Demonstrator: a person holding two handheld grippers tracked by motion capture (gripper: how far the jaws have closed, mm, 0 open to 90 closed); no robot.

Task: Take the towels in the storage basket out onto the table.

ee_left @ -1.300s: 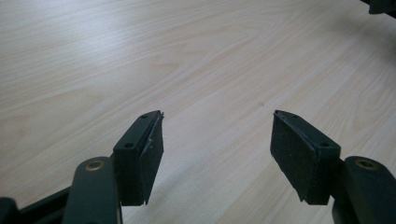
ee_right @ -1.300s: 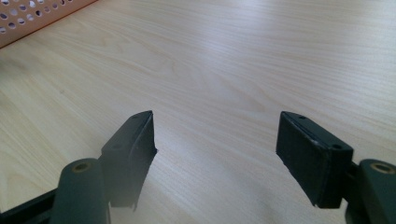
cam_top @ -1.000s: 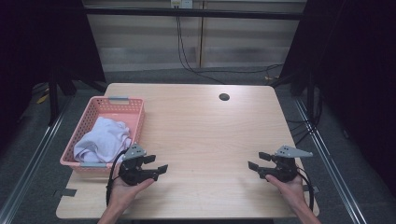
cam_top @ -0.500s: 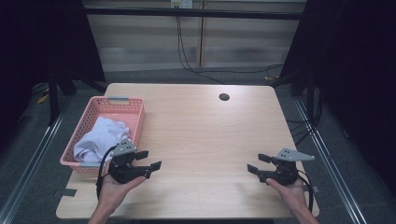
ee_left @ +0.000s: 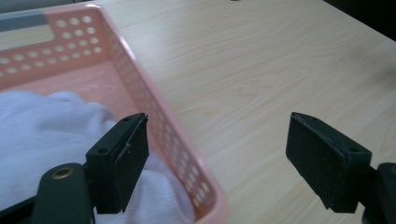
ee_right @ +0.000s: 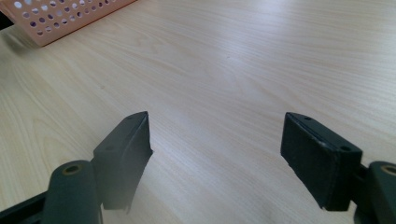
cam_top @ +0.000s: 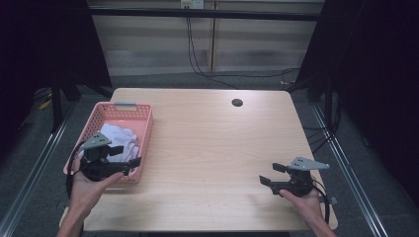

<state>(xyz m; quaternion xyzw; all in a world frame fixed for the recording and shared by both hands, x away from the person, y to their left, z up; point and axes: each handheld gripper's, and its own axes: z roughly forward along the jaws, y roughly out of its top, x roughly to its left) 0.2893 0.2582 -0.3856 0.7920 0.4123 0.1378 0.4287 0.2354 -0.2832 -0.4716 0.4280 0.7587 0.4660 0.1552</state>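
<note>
- We see the left gripper (cam_top: pixel 129 155) held above the near right corner of the pink basket (cam_top: pixel 144 143); its jaws have just been opening and now stand wide apart with nothing clamped between them.
- In the left gripper view, we see one jaw above the white cloth (ee_left: pixel 42 135) inside the basket and the other jaw above the bare table (ee_left: pixel 261 60), so the basket's long side wall (ee_left: pixel 159 116) runs between the two jaws without touching either.
- We see the right gripper (cam_top: pixel 269 175) held low near the table's near right corner, pointing toward the middle of the table; its jaws have also just been opening and stand released, with only bare wood between them in the right gripper view.
- We locate the white cloth (cam_top: pixel 118 138) bunched inside the pink basket, in its near half.
- We locate the basket at the left edge of the table (cam_top: pixel 217 148), with a grey handle strip (cam_top: pixel 125 104) on its far wall.
- We note a small dark hole (cam_top: pixel 237 102) in the tabletop near the far edge, well apart from both grippers.
- We note that the two grippers are well apart, one at each side of the table.
</note>
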